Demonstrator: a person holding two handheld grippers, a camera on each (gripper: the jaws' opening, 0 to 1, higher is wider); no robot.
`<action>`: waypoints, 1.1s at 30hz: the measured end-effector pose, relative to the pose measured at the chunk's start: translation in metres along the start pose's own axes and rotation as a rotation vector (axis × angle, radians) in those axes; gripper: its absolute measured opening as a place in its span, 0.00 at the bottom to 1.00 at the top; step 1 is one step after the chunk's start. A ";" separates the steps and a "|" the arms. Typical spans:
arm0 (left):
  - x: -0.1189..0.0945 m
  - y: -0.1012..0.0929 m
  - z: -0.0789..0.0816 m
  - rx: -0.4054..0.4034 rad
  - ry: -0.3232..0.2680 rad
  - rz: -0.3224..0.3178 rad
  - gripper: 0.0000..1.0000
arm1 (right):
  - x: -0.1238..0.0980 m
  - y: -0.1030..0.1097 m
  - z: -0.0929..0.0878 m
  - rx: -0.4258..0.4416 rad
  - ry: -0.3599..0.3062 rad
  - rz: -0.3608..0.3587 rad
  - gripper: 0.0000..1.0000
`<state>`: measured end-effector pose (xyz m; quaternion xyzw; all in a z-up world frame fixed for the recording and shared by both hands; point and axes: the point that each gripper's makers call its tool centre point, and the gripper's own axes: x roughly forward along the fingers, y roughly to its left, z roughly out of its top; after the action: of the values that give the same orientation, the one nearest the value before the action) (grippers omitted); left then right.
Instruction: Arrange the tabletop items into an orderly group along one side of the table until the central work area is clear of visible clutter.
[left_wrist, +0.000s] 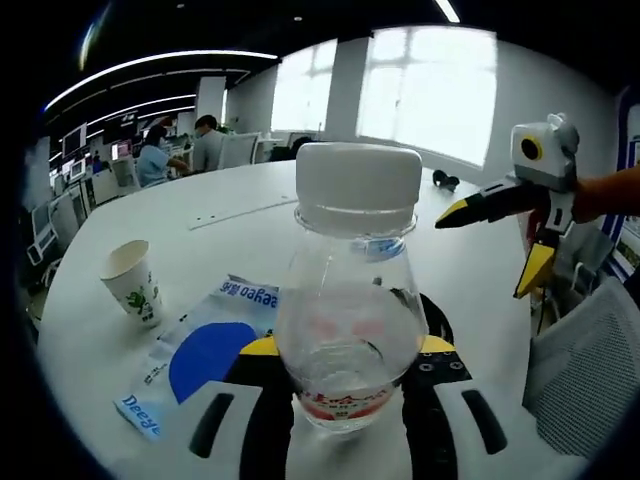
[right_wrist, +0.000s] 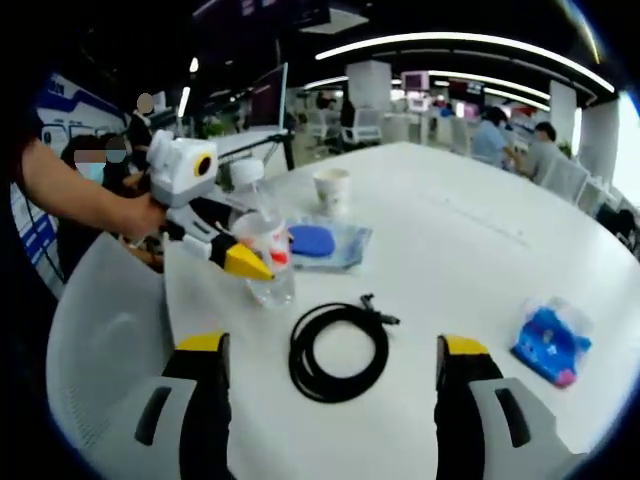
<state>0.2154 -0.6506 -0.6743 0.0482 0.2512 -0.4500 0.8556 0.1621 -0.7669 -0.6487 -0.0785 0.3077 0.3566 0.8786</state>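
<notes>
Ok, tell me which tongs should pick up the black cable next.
Right. The right tongs are open with the coiled black cable lying between them, probably needing only a short approach. The left tongs are shut on the plastic bottle.

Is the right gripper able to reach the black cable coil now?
Probably yes: the right gripper is open, and the cable coil lies on bare table just ahead, between its jaws.
</notes>
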 end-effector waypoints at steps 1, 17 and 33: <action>-0.002 0.002 0.000 0.002 0.000 0.006 0.41 | 0.000 0.001 0.000 -0.008 0.005 -0.005 0.83; -0.026 0.028 0.015 0.009 -0.051 0.058 0.41 | -0.003 -0.001 0.011 -0.032 0.015 -0.090 0.91; -0.052 0.070 0.022 0.012 -0.086 0.133 0.41 | -0.005 0.002 0.021 0.015 -0.046 -0.186 0.96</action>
<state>0.2556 -0.5774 -0.6408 0.0504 0.2079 -0.3953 0.8933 0.1679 -0.7612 -0.6288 -0.0921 0.2813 0.2727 0.9155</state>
